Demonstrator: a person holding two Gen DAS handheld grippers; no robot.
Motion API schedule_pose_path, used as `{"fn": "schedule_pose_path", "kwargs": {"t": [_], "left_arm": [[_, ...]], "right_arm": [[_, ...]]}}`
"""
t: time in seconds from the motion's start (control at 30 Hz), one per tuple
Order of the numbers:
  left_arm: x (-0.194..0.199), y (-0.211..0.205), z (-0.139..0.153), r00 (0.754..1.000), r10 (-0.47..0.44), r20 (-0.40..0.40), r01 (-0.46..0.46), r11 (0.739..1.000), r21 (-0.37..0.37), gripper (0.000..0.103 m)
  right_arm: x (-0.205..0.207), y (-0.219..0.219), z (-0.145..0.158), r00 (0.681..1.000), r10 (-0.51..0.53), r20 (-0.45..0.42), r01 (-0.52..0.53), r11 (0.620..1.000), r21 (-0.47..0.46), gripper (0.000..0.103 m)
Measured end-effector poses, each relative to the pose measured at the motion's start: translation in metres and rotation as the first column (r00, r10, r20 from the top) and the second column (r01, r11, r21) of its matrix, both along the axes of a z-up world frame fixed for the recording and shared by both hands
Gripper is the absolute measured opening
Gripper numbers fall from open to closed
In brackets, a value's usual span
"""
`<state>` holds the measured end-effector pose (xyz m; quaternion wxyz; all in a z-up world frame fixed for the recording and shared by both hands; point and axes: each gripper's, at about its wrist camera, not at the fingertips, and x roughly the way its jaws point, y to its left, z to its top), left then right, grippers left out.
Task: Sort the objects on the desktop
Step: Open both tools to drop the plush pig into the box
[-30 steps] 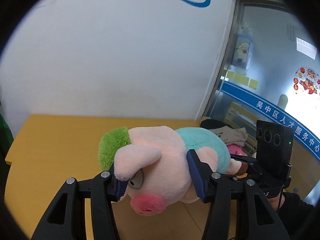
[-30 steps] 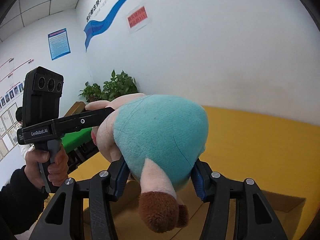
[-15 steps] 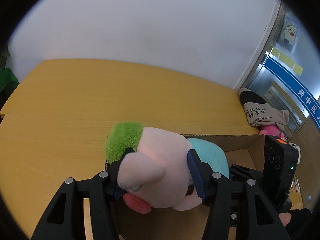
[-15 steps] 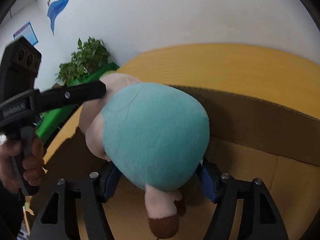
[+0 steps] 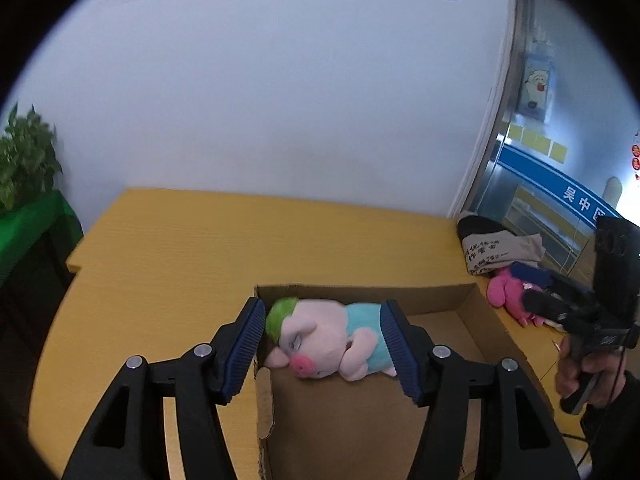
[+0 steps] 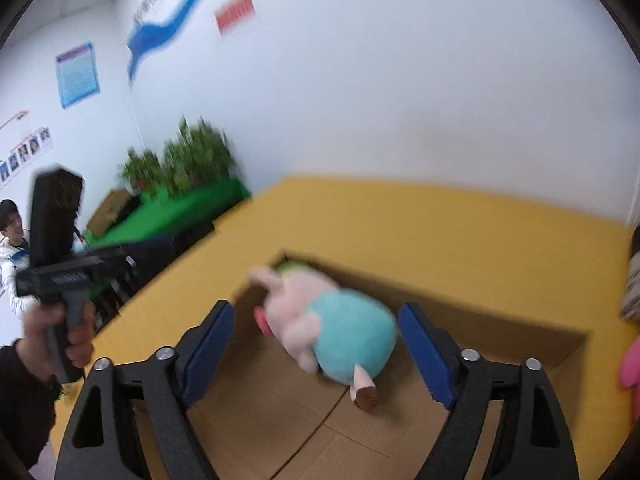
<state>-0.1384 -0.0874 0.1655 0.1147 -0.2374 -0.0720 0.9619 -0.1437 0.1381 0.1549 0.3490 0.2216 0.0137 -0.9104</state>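
A plush pig (image 5: 328,340) with green hair and a teal shirt lies inside an open cardboard box (image 5: 476,344) on the yellow table (image 5: 192,256). It also shows, blurred, in the right wrist view (image 6: 332,328). My left gripper (image 5: 324,352) is open above the box, its blue pads wide of the pig. My right gripper (image 6: 316,352) is open too, above the box (image 6: 480,320), not touching the pig.
A pink plush toy (image 5: 508,292) and a pile of folded clothes (image 5: 496,248) lie on the table right of the box. A green-covered table with plants (image 6: 180,208) stands to the left. The other hand-held gripper shows at each view's edge.
Both grippers were shut on the pig and lowered it into the box. Now both have opened and pulled back up, and the pig lies in the box.
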Motion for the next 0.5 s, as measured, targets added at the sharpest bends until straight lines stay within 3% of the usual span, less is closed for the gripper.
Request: {"fn": "schedule_pose_path", "kwargs": {"t": [0.03,0.1,0.13,0.2,0.27,0.33,0.4,0.5], "left_arm": [[0.02,-0.001,0.017,0.998,0.008,-0.062,-0.009,1.0,-0.009,0.081],[0.058,0.002,0.045,0.984,0.017,-0.179,-0.022,0.999,-0.029,0.084],[0.07,0.003,0.05,0.979,0.015,-0.205,-0.023,0.999,-0.037,0.088],[0.087,0.006,0.045,0.979,-0.003,-0.203,-0.007,0.999,-0.05,0.091],[0.09,0.009,0.019,0.992,-0.03,-0.126,0.024,0.999,-0.043,0.091],[0.083,0.014,-0.023,0.999,-0.048,-0.009,0.049,0.999,0.004,0.091],[0.079,0.022,-0.064,0.994,-0.075,0.079,0.071,0.996,0.05,0.091],[0.079,0.036,-0.111,0.978,-0.097,0.182,0.088,0.994,0.059,0.091]], "right_arm": [[0.021,0.006,0.023,0.997,-0.013,-0.071,0.011,1.0,-0.017,0.103],[0.069,0.025,0.066,0.974,-0.038,-0.223,0.03,0.999,-0.038,0.103],[0.094,0.039,0.079,0.958,-0.044,-0.282,0.034,0.999,-0.039,0.103],[0.129,0.051,0.084,0.947,-0.05,-0.318,0.041,0.999,-0.035,0.103],[0.155,0.068,0.066,0.961,-0.055,-0.271,0.049,0.998,-0.031,0.103],[0.165,0.076,0.032,0.987,-0.047,-0.153,0.047,0.999,0.001,0.103],[0.166,0.081,-0.01,0.996,-0.072,-0.056,0.075,0.996,0.056,0.103],[0.161,0.111,-0.069,0.986,-0.152,0.064,0.144,0.983,0.116,0.103]]}}
